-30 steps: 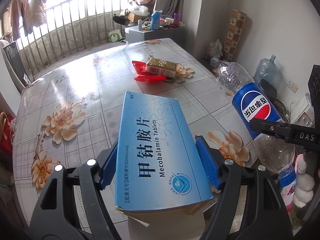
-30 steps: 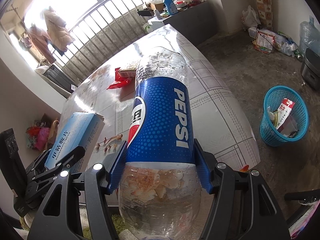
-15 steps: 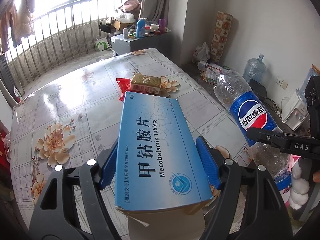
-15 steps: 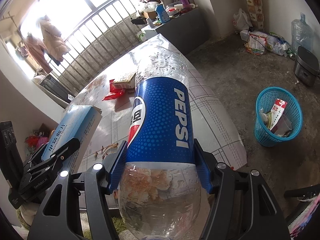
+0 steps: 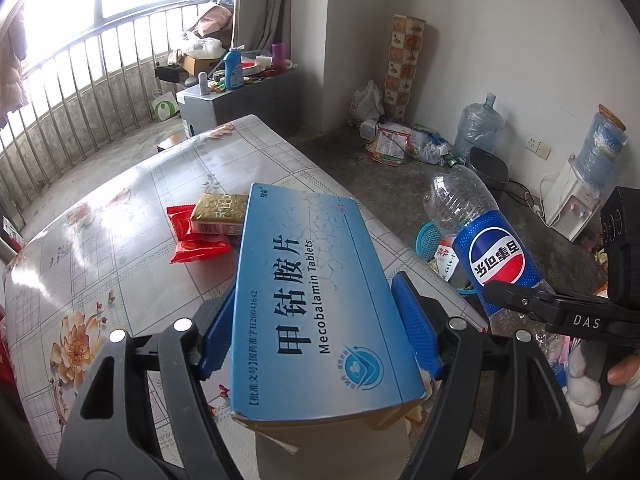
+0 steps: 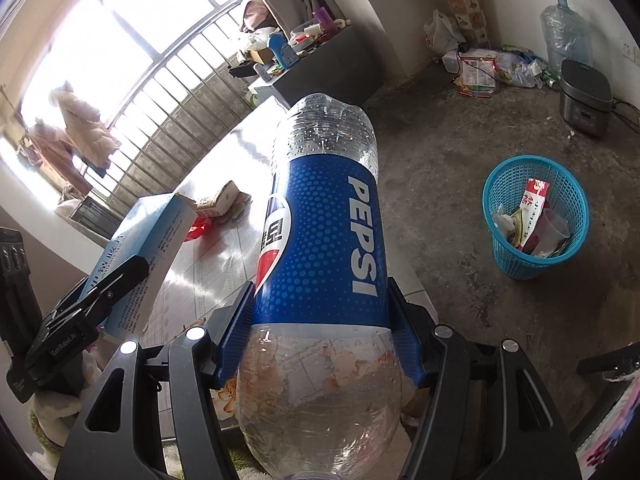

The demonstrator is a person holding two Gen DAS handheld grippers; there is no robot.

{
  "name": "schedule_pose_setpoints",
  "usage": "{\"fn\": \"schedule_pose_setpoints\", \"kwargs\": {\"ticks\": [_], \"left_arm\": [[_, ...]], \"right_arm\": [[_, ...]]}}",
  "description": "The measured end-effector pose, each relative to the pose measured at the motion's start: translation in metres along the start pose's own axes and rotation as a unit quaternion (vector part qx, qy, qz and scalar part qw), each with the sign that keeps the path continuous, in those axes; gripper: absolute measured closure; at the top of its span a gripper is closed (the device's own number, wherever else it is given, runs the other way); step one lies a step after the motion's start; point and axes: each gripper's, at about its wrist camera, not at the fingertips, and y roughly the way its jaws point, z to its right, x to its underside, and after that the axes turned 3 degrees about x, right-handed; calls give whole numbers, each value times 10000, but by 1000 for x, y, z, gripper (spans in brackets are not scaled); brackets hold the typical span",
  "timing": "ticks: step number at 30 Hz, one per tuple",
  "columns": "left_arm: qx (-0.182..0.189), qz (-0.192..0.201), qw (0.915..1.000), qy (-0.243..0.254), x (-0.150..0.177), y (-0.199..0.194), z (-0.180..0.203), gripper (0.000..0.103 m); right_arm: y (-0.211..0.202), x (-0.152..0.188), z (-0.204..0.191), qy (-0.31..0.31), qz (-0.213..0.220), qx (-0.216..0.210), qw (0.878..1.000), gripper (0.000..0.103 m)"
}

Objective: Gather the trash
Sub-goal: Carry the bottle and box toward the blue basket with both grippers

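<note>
Concrete floor runs off to the right of a flower-patterned counter (image 5: 120, 248), and on that floor stands a blue mesh basket (image 6: 516, 256), well apart from the counter's edge. It already holds some rubbish: a red-and-white wrapper, crumpled paper and a clear cup, so part of the collecting looks done.

Two more pieces are in hand but not yet dropped. The left tool (image 5: 316, 334) is clamped on a blue tablet box (image 5: 308, 300), its blue pads pressing both long sides, and the box hangs above the near right part of the counter. The right tool (image 6: 320, 332) grips an empty Pepsi bottle (image 6: 324, 240) across its label, base pointing away, held off the counter's right edge and short of the basket.

On the far side of the counter a red wrapper (image 5: 192, 240) and a gold packet (image 5: 218, 212) lying on it are untouched.

By my reading, the task is mid-way: both held items must reach the basket, then the last two pieces need fetching.
</note>
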Motion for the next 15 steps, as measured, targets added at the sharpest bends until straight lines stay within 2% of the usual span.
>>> {"fn": "schedule_pose_setpoints", "kwargs": {"ticks": [15], "left_arm": [[543,-276,9960,656,-39,56,73,34]], "right_arm": [[-6,-13,75,919,216,99,9955,41]]}}
